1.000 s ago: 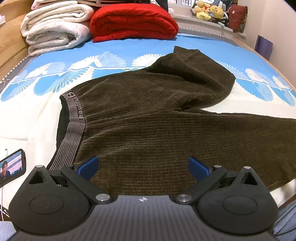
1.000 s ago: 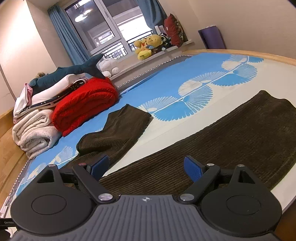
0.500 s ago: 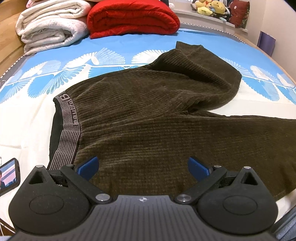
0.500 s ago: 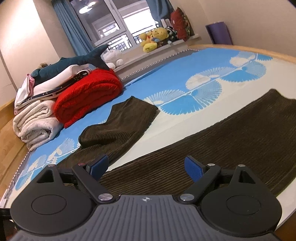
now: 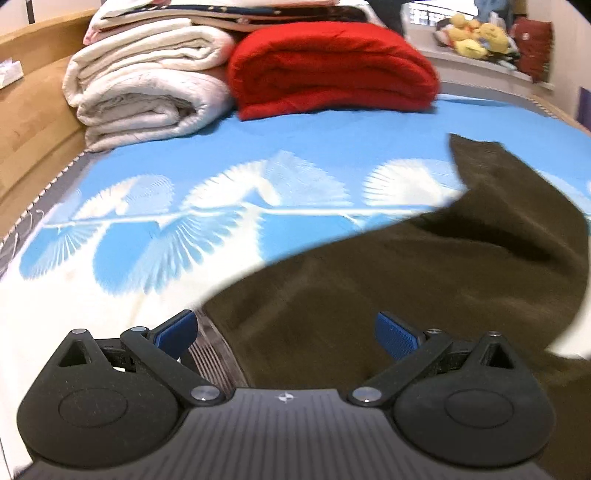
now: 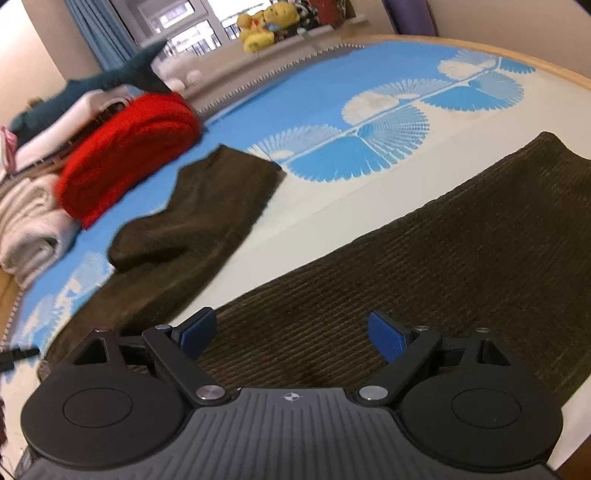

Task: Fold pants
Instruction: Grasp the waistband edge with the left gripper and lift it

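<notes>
Dark brown corduroy pants lie spread on the bed. In the left wrist view their grey striped waistband sits just beside the left blue pad, and my left gripper hangs open over the waist corner, nothing between its pads. One leg bends away toward the red blanket. The other leg runs out to the right, and my right gripper stands open above its upper part, holding nothing.
A folded red blanket and rolled white quilts are stacked at the bed's far side by a wooden headboard. Plush toys sit on the windowsill. The blue-and-white sheet is bare beyond the pants.
My left gripper swung left and forward to the waistband corner; the phone left its view. My right gripper moved closer and lower over the leg. Both stayed open.
</notes>
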Available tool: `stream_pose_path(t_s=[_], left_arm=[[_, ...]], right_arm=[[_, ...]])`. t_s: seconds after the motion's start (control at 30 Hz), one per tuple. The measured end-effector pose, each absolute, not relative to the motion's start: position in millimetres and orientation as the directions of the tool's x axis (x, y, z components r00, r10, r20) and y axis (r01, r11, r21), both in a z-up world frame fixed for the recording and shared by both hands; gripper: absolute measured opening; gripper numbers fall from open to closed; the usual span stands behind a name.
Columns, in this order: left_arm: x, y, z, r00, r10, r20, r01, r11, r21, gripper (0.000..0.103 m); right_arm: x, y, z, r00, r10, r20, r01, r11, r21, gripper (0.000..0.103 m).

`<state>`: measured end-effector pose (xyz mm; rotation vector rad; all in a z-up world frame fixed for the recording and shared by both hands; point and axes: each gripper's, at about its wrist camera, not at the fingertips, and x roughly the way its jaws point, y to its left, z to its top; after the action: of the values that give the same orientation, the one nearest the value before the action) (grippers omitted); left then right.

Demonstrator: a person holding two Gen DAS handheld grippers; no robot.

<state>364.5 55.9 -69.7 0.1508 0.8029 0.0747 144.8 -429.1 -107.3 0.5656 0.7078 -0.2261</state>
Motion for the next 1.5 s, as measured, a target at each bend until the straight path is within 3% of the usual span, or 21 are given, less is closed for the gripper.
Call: stream_pose_path(t_s=[0.27, 0.4, 0.5, 0.53, 0.57, 0.6, 0.67, 0.77, 0.9, 1.07, 1.23, 1.4, 1.5], left_arm=[[447, 93, -110, 0.628, 0.093, -0.773, 0.084, 0.979, 0.185, 0.103], [461, 100, -143, 0.589, 0.057, -0.806, 0.059, 0.992, 0.113, 0.103], [455, 97, -149, 0.619, 0.044, -0.784, 0.057, 0.993, 0.101, 0.102], [455, 97, -148, 0.618, 0.021, -0.786, 0.077, 0.993, 0.087, 0.090], [454, 98, -145, 0.613, -0.036, -0.789, 0.109, 0.993, 0.039, 0.068], [454, 98, -142, 0.609, -0.064, -0.791, 0.125, 0.992, 0.016, 0.062], [449, 88, -136, 0.622, -0.046, -0.782, 0.142, 0.988, 0.055, 0.034], [436, 68, -122, 0.649, 0.022, -0.761, 0.137, 0.980, 0.145, 0.008], [404, 59, -82, 0.694, -0.012, -0.720, 0.145, 0.982, 0.123, 0.002], [330, 35, -44, 0.726, -0.130, -0.675, 0.246, 0.966, 0.079, 0.001], [228, 16, -69, 0.634, -0.219, -0.741, 0.345, 0.939, 0.017, 0.001], [196, 22, -110, 0.501, -0.226, -0.836, 0.282, 0.955, -0.089, 0.000], [203, 41, -101, 0.531, -0.276, -0.801, 0.196, 0.960, -0.201, 0.012]], right_arm=[[190, -431, -105, 0.736, -0.083, -0.672, 0.382, 0.870, 0.312, 0.090], [207, -423, -122, 0.689, -0.052, -0.723, 0.380, 0.875, 0.300, 0.090], [212, -414, -120, 0.707, -0.065, -0.704, 0.352, 0.896, 0.270, 0.090], [213, -411, -120, 0.712, -0.074, -0.699, 0.343, 0.905, 0.253, 0.090], [212, -409, -120, 0.713, -0.081, -0.697, 0.339, 0.910, 0.241, 0.090], [212, -408, -120, 0.712, -0.087, -0.696, 0.336, 0.913, 0.229, 0.090], [213, -406, -121, 0.707, -0.101, -0.700, 0.337, 0.918, 0.208, 0.090], [215, -405, -123, 0.698, -0.102, -0.708, 0.331, 0.924, 0.193, 0.090], [216, -404, -126, 0.691, -0.115, -0.713, 0.317, 0.936, 0.156, 0.090], [209, -407, -122, 0.704, -0.107, -0.702, 0.314, 0.934, 0.172, 0.090], [200, -410, -113, 0.739, -0.086, -0.668, 0.302, 0.929, 0.215, 0.090], [193, -413, -105, 0.768, -0.065, -0.637, 0.297, 0.917, 0.265, 0.090], [192, -416, -103, 0.775, -0.070, -0.628, 0.306, 0.911, 0.277, 0.090]])
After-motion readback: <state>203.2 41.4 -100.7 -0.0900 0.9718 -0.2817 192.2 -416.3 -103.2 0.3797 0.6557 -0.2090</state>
